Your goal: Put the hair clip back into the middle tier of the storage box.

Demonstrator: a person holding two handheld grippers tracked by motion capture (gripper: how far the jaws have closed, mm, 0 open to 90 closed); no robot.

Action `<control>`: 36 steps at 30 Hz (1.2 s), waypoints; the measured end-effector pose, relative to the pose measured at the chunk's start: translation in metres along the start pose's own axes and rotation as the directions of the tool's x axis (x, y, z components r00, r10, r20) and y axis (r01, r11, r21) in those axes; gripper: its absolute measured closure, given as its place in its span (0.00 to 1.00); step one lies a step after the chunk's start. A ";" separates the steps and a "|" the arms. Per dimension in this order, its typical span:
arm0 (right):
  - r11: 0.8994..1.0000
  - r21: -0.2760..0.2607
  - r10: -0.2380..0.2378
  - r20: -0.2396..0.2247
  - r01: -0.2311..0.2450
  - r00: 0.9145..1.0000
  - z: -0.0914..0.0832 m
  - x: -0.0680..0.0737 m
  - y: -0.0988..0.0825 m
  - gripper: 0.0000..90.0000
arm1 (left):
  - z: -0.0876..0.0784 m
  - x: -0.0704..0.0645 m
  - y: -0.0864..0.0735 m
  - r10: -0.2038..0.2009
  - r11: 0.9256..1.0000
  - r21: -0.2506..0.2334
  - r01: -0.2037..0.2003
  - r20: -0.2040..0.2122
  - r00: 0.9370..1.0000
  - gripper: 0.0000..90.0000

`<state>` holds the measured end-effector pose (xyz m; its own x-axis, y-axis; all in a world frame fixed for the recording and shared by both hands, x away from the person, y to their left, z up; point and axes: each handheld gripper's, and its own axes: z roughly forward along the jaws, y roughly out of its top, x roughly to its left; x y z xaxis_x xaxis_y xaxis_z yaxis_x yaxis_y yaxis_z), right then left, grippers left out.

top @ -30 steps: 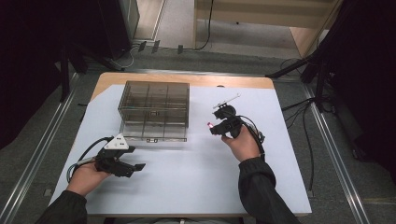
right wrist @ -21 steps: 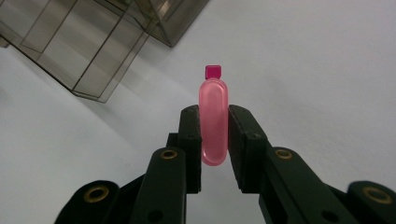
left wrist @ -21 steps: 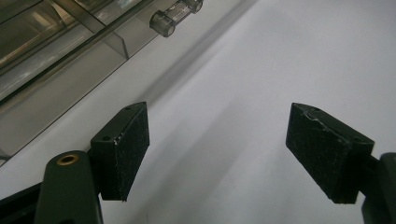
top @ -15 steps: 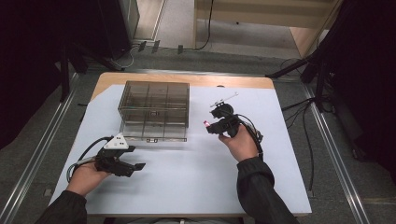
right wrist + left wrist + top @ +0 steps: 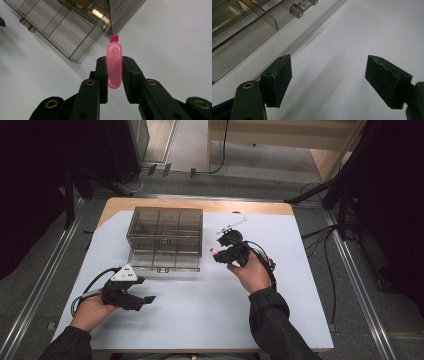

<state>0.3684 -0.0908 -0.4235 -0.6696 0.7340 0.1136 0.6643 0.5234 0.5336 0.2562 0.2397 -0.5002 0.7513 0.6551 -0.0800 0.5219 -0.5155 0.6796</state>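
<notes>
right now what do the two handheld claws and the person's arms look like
Both claws are black. The left claw carries a grey three-cornered plate on top and trails a black cable; its pads are dark, rough-textured blocks. The right claw has brass-coloured screw holes along its arms and a black cable too. The person wears dark long sleeves.

Your table sheet (image 5: 200,320) was lit evenly from above, while everything around it stayed dim. Soft shadows fell beside the clear box (image 5: 165,237); close-ups were slightly soft.

A lab recording bay: white-topped table (image 5: 200,320) between floor rails (image 5: 40,285), loose cables (image 5: 320,245), dark curtains (image 5: 30,180).
</notes>
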 end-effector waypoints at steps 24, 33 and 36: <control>0.997 -0.037 -0.071 -0.040 0.069 0.997 0.009 0.026 0.025 0.86 | -0.009 -0.005 -0.014 -0.020 1.000 0.009 0.020 -0.022 1.000 0.25; 0.996 -0.034 -0.090 -0.047 0.088 0.995 0.014 0.034 0.030 0.86 | -0.007 -0.005 -0.014 -0.014 1.000 0.017 0.014 -0.031 0.999 0.25; 0.995 -0.035 -0.094 -0.046 0.092 0.995 0.015 0.037 0.032 0.86 | -0.007 -0.006 -0.013 -0.012 1.000 0.011 0.012 -0.024 1.000 0.25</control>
<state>0.3695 -0.0403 -0.4148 -0.7433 0.6612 0.1015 0.5879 0.5733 0.5707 0.2419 0.2463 -0.5039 0.7351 0.6743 -0.0705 0.5355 -0.5138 0.6703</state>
